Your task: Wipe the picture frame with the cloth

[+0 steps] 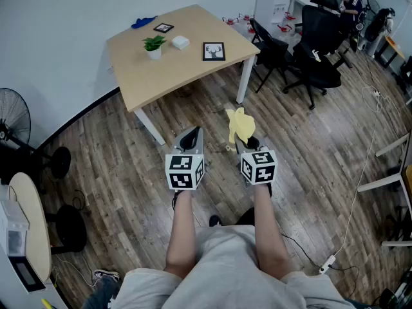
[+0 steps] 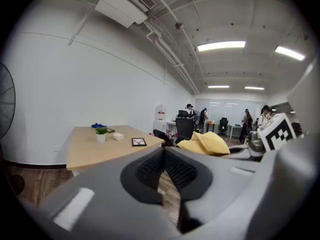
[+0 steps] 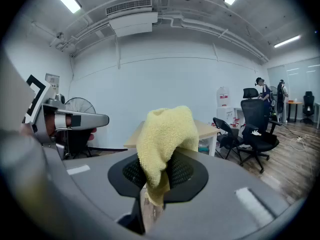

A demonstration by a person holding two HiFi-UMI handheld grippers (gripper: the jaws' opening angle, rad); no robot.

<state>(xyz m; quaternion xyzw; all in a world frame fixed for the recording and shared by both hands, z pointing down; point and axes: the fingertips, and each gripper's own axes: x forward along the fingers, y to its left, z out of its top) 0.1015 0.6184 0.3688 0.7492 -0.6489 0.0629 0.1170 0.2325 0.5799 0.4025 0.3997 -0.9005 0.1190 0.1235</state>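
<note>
A black picture frame (image 1: 214, 51) stands near the right front edge of a wooden table (image 1: 148, 76); the left gripper view shows the frame (image 2: 139, 142) too. A smaller frame (image 1: 163, 28) lies farther back. My right gripper (image 1: 247, 139) is shut on a yellow cloth (image 1: 239, 125), which drapes over its jaws (image 3: 162, 146). My left gripper (image 1: 190, 137) is shut with nothing in it (image 2: 163, 170). Both grippers hang over the wooden floor, well short of the table.
On the table also stand a small potted plant (image 1: 154, 45), a white box (image 1: 180, 42) and a blue object (image 1: 143, 23). Black office chairs (image 1: 315, 50) stand to the right, a fan (image 1: 13, 124) to the left. People are in the far right corner.
</note>
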